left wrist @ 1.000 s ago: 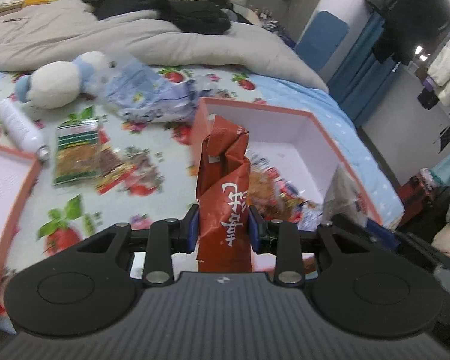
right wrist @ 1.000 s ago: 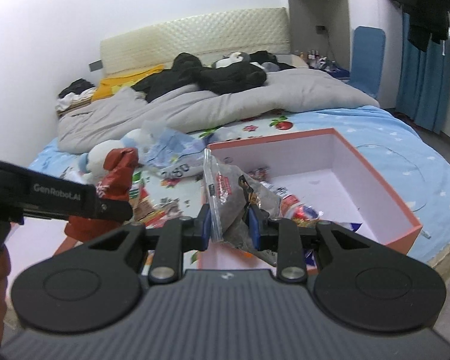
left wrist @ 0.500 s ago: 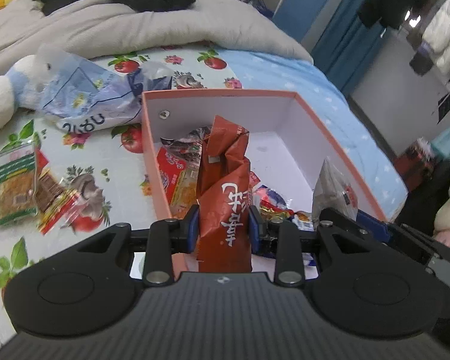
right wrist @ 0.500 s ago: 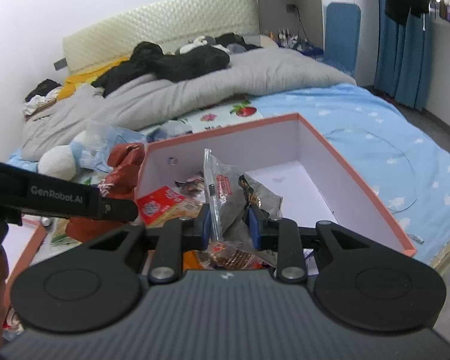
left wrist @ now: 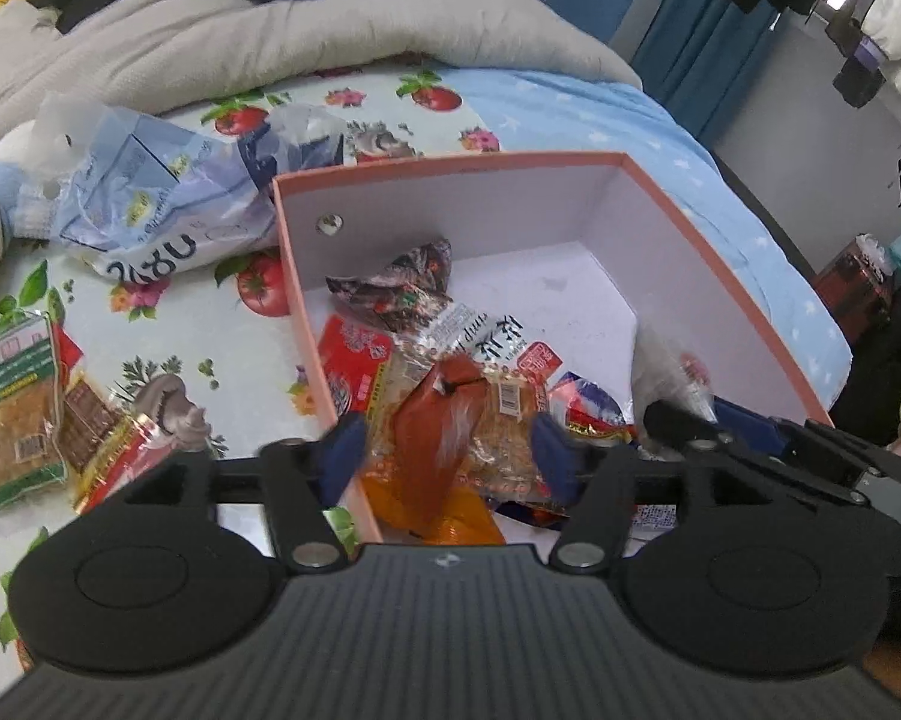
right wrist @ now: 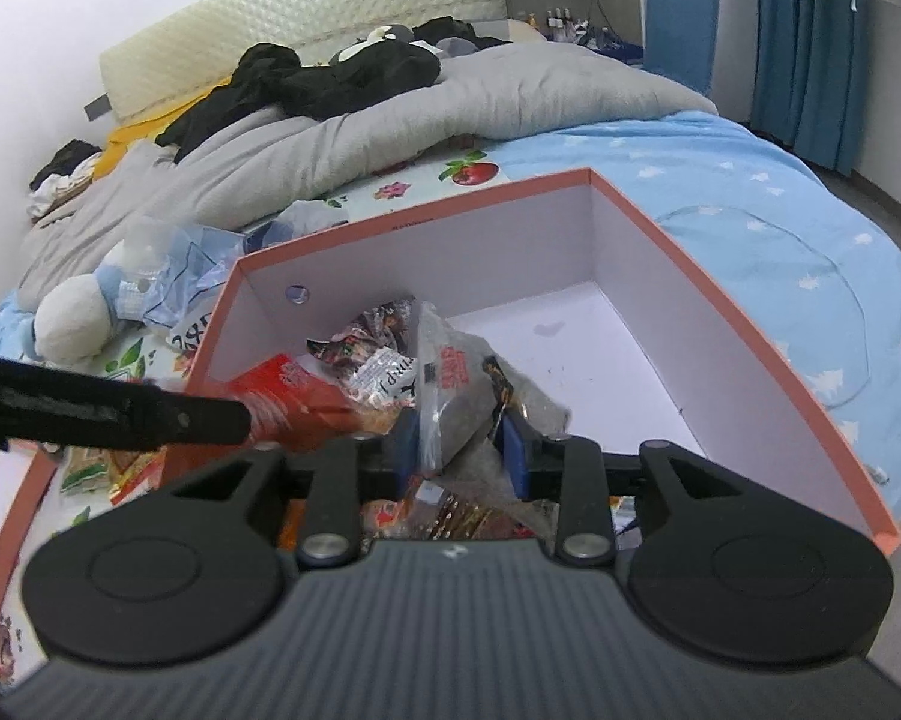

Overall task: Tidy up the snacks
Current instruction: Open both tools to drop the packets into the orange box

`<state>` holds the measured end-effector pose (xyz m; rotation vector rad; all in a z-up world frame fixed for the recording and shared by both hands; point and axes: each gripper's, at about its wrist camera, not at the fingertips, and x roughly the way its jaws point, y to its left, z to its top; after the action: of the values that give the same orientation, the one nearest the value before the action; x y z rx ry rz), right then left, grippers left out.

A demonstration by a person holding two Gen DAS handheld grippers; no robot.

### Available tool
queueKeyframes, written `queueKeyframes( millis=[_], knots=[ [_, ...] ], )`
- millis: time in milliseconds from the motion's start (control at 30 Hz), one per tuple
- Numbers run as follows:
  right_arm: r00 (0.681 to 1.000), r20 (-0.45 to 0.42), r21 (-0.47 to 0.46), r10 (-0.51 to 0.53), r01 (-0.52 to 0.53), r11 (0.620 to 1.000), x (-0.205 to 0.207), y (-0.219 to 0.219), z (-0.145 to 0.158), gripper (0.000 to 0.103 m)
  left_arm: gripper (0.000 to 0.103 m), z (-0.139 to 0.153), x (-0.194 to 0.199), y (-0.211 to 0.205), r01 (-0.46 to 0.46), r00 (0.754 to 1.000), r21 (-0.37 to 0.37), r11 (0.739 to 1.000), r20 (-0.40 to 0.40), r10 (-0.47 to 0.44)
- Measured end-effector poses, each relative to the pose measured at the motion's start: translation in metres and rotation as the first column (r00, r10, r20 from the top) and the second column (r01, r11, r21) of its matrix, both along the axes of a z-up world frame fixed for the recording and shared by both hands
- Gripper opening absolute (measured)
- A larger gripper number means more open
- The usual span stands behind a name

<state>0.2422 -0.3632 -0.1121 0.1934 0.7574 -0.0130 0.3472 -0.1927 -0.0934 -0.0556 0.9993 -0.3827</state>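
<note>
Left tongs (left wrist: 447, 459) opening, red packet (left wrist: 444, 420) loose between. Right tongs (right wrist: 459, 444) at three o'clock opening around clear bag (right wrist: 456, 384), over box (right wrist: 720, 294).

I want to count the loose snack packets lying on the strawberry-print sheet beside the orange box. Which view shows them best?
The left wrist view: the loose snack packets lie in plain sight left of the orange box. The right wrist view shows only a scrap of them, behind the left gripper.
</note>
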Motion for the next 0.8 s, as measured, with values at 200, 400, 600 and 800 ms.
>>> queueKeyframes(
  millis=[200,400,600,800],
  knots=[
    [0.999,0.039,-0.012,-0.013,0.014,1.000,-0.021,0.002,0.018,0.060,0.068,0.022,-0.024,0.013,0.002,0.999,-0.019,1.000,0.044,-0.001],
    [0.995,0.099,-0.018,0.003,-0.002,1.000,-0.052,0.018,0.045,0.060,0.068,0.052,-0.067,0.034,-0.002,0.994,-0.035,0.999,0.107,0.006],
    [0.987,0.159,-0.006,0.028,-0.028,1.000,-0.089,0.041,0.067,0.060,0.068,0.077,-0.110,0.063,-0.021,0.986,-0.048,0.999,0.162,0.029],
    [0.979,0.185,-0.023,0.081,-0.078,0.997,-0.118,0.067,0.076,0.060,0.068,0.092,-0.154,0.088,-0.042,0.977,-0.067,0.997,0.206,0.055]
  ],
)
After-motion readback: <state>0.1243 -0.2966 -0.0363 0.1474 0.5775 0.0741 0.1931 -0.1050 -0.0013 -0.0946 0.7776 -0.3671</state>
